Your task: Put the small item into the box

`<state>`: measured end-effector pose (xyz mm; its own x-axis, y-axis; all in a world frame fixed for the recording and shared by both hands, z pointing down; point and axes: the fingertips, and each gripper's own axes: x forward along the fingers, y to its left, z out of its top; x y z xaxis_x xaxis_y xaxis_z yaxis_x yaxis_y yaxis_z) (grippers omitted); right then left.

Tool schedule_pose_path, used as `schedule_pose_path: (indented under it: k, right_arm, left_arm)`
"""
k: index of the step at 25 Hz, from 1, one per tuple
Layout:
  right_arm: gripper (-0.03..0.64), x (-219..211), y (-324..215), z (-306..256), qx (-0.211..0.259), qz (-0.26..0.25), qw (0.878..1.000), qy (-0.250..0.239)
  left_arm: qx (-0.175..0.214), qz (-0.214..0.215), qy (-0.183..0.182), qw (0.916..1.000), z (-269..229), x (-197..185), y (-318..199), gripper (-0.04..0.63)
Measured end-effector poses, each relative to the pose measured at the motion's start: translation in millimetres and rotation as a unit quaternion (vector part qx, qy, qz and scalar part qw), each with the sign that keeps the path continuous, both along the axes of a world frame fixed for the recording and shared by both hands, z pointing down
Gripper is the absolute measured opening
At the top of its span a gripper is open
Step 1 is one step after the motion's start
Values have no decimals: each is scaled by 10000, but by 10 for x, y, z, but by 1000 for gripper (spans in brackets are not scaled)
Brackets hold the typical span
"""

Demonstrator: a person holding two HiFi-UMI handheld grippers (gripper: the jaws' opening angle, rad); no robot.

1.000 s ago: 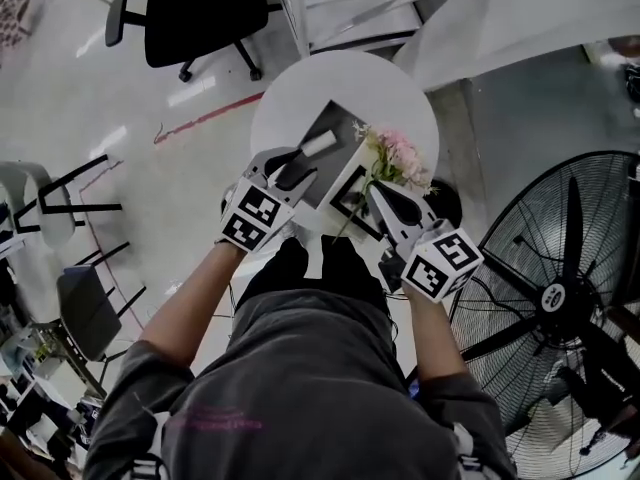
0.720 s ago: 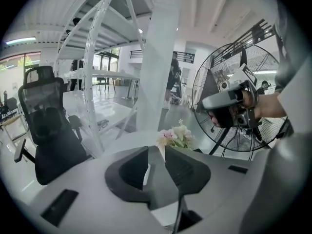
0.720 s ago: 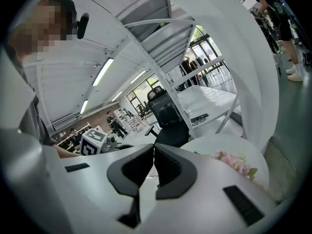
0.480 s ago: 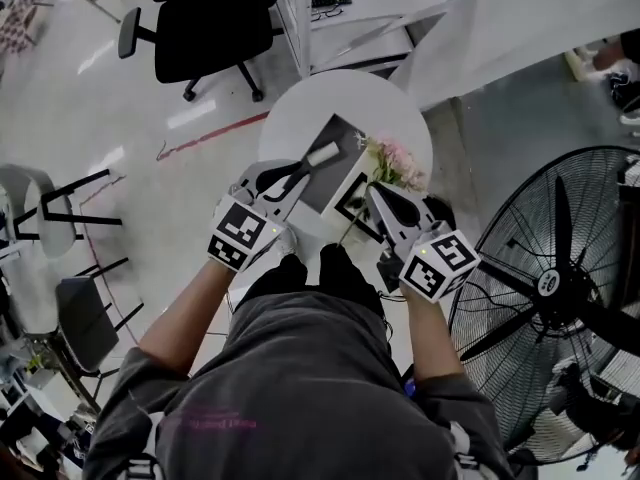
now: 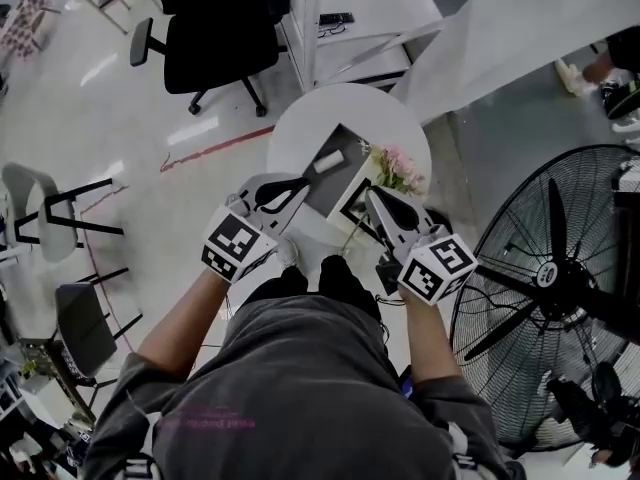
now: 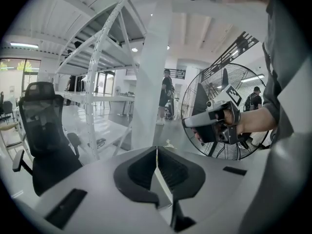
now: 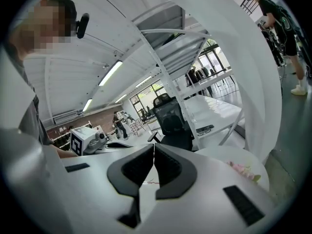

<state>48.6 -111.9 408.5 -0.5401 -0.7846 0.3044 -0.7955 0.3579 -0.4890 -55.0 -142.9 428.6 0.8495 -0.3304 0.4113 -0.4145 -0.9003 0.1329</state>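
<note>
Small item [image 5: 325, 159]: a short white cylinder lying flat inside the box [image 5: 342, 184], on its grey floor, towards the side nearest the left gripper.
Item's long axis: diagonal in the head view. One end points down-left at the left gripper's tips; the other points up-right, towards the far rim of the table.
Box: open-topped, set cornerwise on the round white table [image 5: 300, 118], with a black-and-white patterned face turned to the person.
Left gripper [image 5: 302, 178]: its jaws have just been closing and now meet along a thin line, with nothing between them. In the head view its tips lie just beside the item's near end; whether they touch it cannot be told.
Right gripper [image 5: 371, 193]: jaws pressed together, holding nothing. It sits at the box's near right corner, beside the flowers.
Flowers [image 5: 400, 168]: a pink spray against the right side of the box, its stem trailing back towards the person.
Surroundings: a large floor fan [image 5: 560, 278] to the right and a black office chair [image 5: 215, 28] beyond the table.
</note>
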Motion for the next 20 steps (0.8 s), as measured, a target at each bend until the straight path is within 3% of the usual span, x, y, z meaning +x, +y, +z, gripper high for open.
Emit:
schedule_pose_path:
  k: [20]
  right_arm:
    - [21, -250, 190, -236, 230, -209, 9993, 213]
  left_arm:
    - [143, 116, 235, 9996, -249, -206, 257, 15]
